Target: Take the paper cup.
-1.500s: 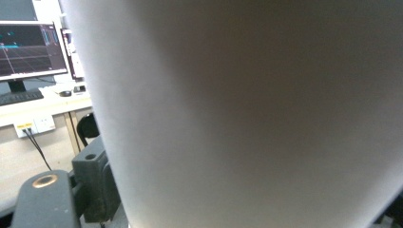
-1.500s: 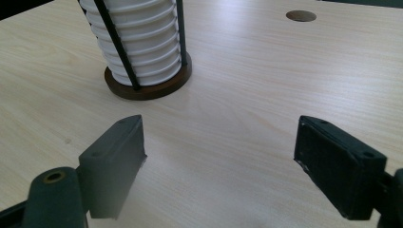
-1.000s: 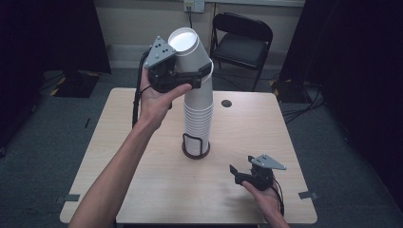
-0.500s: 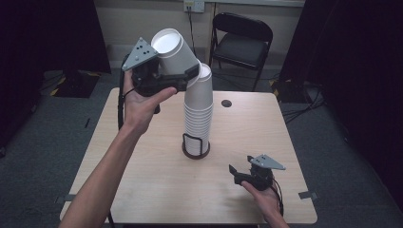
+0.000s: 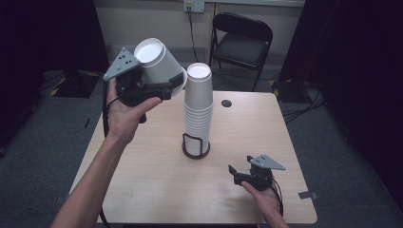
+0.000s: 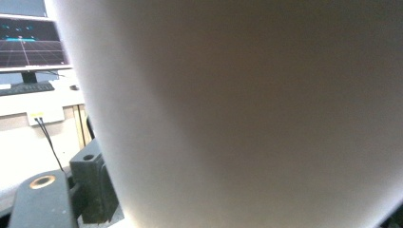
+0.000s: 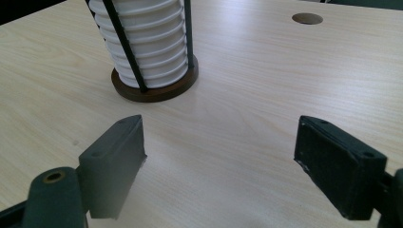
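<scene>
Right gripper [image 7: 218, 161] jaws spread wide, nothing between them, low over wooden table [image 7: 247, 95]. Stacked white cups [image 7: 142, 42] in dark wire holder [image 7: 154, 88] at 11 o'clock. Round hole [image 7: 307, 18] at 1 o'clock.

We see two hand-held grippers, both black. The left gripper [image 5: 177, 84] carries a grey three-cornered plate on top with three small dark holes in it, and a black cable drops from it along the forearm. The right gripper [image 5: 234, 172] has the same grey plate and a thin black cable trailing back past the wrist. In the right gripper view its jaws are blocky black pads with small round recesses, and a brass-coloured ring sits in the arm behind one. Both forearms are bare, with no sleeves in sight.
</scene>
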{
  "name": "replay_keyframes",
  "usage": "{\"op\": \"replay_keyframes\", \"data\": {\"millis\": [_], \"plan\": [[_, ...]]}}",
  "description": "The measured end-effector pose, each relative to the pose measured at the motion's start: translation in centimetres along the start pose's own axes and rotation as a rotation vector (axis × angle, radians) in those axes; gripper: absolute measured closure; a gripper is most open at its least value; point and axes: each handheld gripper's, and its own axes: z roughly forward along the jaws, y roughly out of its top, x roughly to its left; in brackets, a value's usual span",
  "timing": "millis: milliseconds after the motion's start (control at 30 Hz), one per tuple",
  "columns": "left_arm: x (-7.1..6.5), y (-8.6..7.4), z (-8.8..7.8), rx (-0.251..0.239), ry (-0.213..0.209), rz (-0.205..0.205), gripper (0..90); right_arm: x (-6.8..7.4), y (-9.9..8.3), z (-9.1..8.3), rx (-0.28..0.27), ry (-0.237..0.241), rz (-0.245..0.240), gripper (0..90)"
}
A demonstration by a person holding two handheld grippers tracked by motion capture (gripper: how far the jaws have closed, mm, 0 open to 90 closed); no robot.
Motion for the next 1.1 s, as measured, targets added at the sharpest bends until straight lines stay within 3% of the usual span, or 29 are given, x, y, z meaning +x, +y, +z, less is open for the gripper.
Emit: {"op": "replay_keyframes", "data": {"millis": [33,133,267,333,467,500,533,733,867,967,1100], "plan": [[0.1,-0.3,-0.4,0.012,-0.006,-0.016,13.8,0.0,0.1,0.0,0.002,0.010,0.004,15.7],[0.0,-0.9,-0.8,0.041,-0.031,0.005,13.8,0.1,0.1,0.0,0.000,0.007,0.003,15.6],[0.0,-1.6,-1.1,0.066,-0.029,0.003,13.8,0.2,0.2,0.0,-0.002,0.016,0.001,15.7],[0.0,-2.3,-1.2,0.074,-0.037,-0.009,13.8,0.2,0.2,0.0,-0.001,0.013,-0.016,17.5],[0.2,-3.7,-1.4,0.094,-0.012,-0.048,13.8,0.3,0.2,0.2,0.010,0.030,-0.027,18.5],[0.2,-4.6,-1.6,0.110,0.009,-0.082,13.8,0.4,0.2,0.1,0.006,0.038,-0.027,18.7],[0.2,-5.0,-1.6,0.112,0.026,-0.086,13.8,0.4,0.2,0.1,0.002,0.040,-0.026,19.2],[0.1,-6.8,-1.8,0.151,0.016,-0.117,13.8,0.6,0.2,0.1,-0.014,0.066,-0.021,22.4],[-0.3,-8.3,-1.6,0.179,0.012,-0.129,13.8,0.8,0.3,0.1,-0.066,0.097,0.011,26.4],[-0.6,-9.1,-1.3,0.196,0.008,-0.131,13.8,0.9,0.4,0.2,-0.077,0.096,0.030,26.7],[-1.3,-10.5,-0.8,0.221,-0.026,-0.181,13.7,1.1,0.6,0.1,-0.100,0.105,0.033,30.2]]}}
